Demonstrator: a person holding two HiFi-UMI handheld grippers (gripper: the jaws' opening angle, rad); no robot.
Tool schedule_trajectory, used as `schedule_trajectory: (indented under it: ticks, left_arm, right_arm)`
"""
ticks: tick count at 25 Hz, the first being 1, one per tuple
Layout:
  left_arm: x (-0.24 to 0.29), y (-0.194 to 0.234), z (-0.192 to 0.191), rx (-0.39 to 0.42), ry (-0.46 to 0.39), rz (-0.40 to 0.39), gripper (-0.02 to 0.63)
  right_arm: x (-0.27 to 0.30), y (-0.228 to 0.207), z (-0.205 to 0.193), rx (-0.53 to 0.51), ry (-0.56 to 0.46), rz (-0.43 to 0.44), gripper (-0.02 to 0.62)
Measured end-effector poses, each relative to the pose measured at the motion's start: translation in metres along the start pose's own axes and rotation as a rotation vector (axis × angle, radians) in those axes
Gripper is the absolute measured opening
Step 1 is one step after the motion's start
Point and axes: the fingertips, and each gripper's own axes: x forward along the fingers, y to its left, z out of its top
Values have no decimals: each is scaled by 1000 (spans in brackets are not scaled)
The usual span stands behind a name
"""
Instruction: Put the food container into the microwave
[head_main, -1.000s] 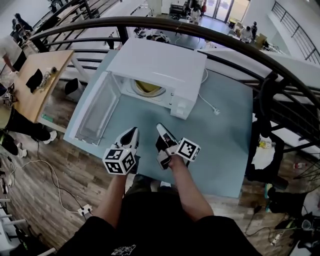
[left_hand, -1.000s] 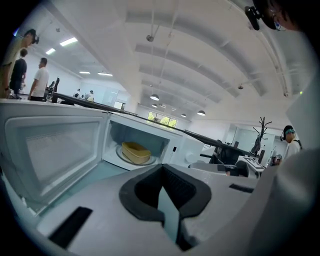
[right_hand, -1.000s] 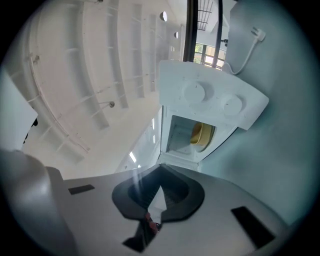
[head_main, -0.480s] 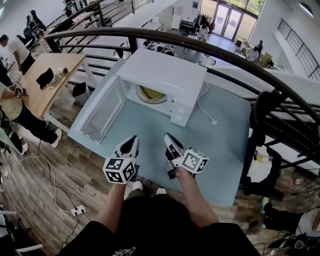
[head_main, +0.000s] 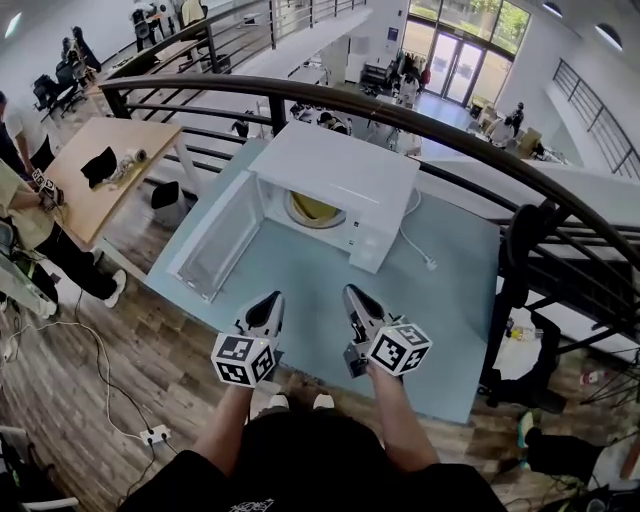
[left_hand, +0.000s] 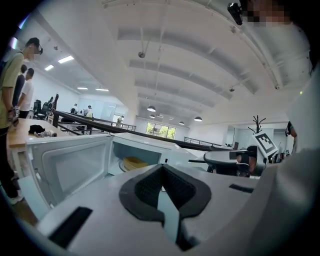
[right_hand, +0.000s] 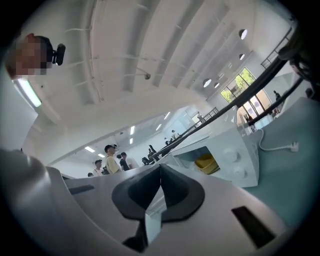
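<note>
The white microwave (head_main: 340, 175) stands on the teal table (head_main: 455, 300) with its door (head_main: 215, 238) swung open to the left. A yellow food container (head_main: 316, 208) sits inside the cavity; it also shows in the left gripper view as the container (left_hand: 132, 163) and in the right gripper view as the container (right_hand: 206, 163). My left gripper (head_main: 270, 303) and right gripper (head_main: 354, 297) hover side by side near the table's front edge, well short of the microwave. Both are shut with nothing between the jaws, as the left gripper (left_hand: 162, 168) and right gripper (right_hand: 160, 167) show.
The microwave's cord and plug (head_main: 430, 262) lie on the table to its right. A dark curved railing (head_main: 420, 112) runs behind the table. A wooden table (head_main: 95, 165) with people beside it is at the left. A black stand (head_main: 525, 255) rises at the right.
Both grippers have drawn back a little toward the person and stayed shut. The head view has tilted up, showing more of the hall.
</note>
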Motion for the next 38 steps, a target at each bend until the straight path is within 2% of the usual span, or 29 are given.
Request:
schedule_trajectory:
  ticks: [9,19,30,38]
  left_arm:
    - [-20,30,33,29,-42,-6,8]
    - [-30,52,53,42,-81,-26,8]
    - [-30,55,64,52,-111,-52,8]
    - [-27,59,65,109,-86,-32,8]
  right_arm:
    - [7,32,24,-156,-43,-49,7]
    - [12,50,38,-274,-85,-120,6]
    - [15,54,34,-375,-58,-170,6]
    - [16,50,31,-431,-33,-210,6]
